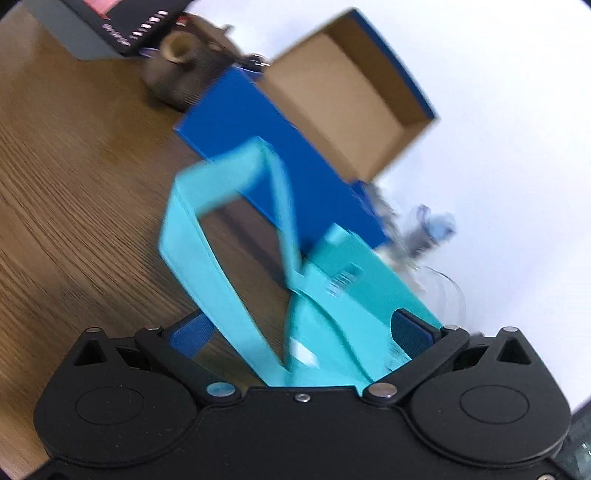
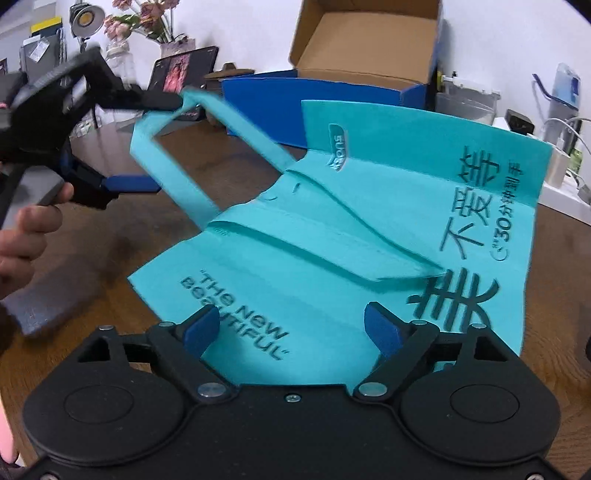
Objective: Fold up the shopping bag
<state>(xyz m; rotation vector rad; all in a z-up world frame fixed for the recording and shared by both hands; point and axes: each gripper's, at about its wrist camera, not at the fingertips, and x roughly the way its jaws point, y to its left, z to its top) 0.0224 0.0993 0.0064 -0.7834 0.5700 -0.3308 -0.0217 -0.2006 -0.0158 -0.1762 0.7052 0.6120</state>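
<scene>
A teal shopping bag (image 2: 295, 266) with dark print lies mostly flat on the wooden table (image 2: 122, 236); its far edge curls up against a blue box. One handle (image 2: 173, 188) loops up to the left. My left gripper (image 2: 168, 144) is open, and the handle strap runs between its fingers. In the blurred left wrist view the handle (image 1: 199, 254) and bag (image 1: 332, 314) sit inside the wide-open left gripper (image 1: 301, 332). My right gripper (image 2: 291, 328) is open, its blue fingers (image 2: 201, 328) spread over the bag's near edge.
An open blue cardboard box (image 2: 351, 85) stands just behind the bag. Behind it are a flower vase (image 2: 173, 48), a lamp (image 2: 86, 18), a screen (image 2: 181, 70), a plastic container (image 2: 465, 99) and a bottle (image 2: 565, 92). A person's hand (image 2: 29, 229) holds the left gripper.
</scene>
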